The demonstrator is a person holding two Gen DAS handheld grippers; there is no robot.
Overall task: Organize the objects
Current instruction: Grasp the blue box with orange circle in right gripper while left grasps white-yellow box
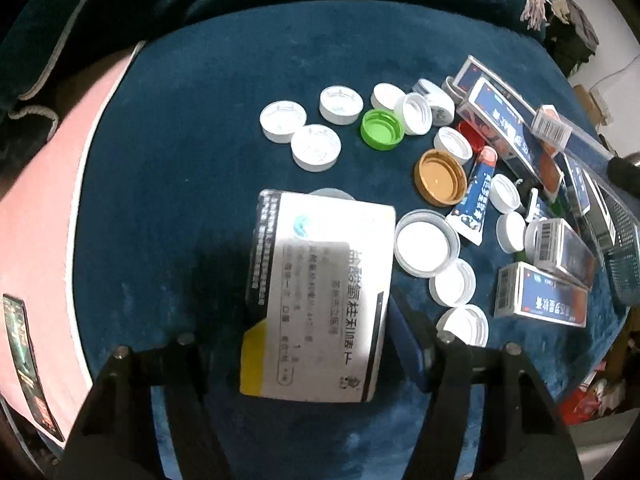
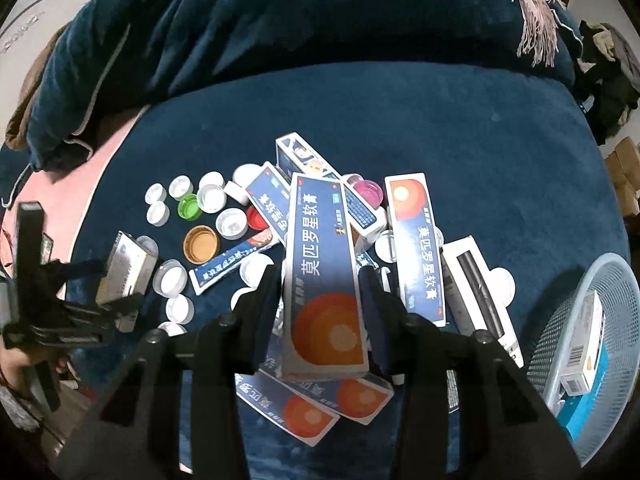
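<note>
My right gripper (image 2: 320, 300) is narrowed onto a long blue box (image 2: 324, 276) with an orange disc on its near end; both fingers (image 2: 262, 308) press its long sides, and the box stands tilted above the pile. My left gripper (image 1: 316, 344) is set about half wide around a white box (image 1: 320, 296) with black print and a yellow corner. The right finger lies against the box's edge, but the left finger (image 1: 192, 364) sits in shadow and I cannot tell whether it touches. The white box lies on the blue cushion (image 1: 180, 140), partly over a clear lid.

Under the blue box lie more blue boxes of the same kind: one (image 2: 416, 240) just to its right, two (image 2: 320, 400) below it near my fingers, others behind. A black-and-white box (image 2: 476, 292) lies further right, and a pale mesh basket (image 2: 556, 344) at the far right holds a few boxes. Left of the pile are scattered caps: several white ones (image 1: 284, 120), a green cap (image 1: 382, 128), a gold lid (image 1: 440, 176), a wide white lid (image 1: 426, 242) just beside my white box, and a small blue tube (image 1: 476, 196) between the lids. A pink cloth (image 1: 44, 220) borders the cushion on the left.
</note>
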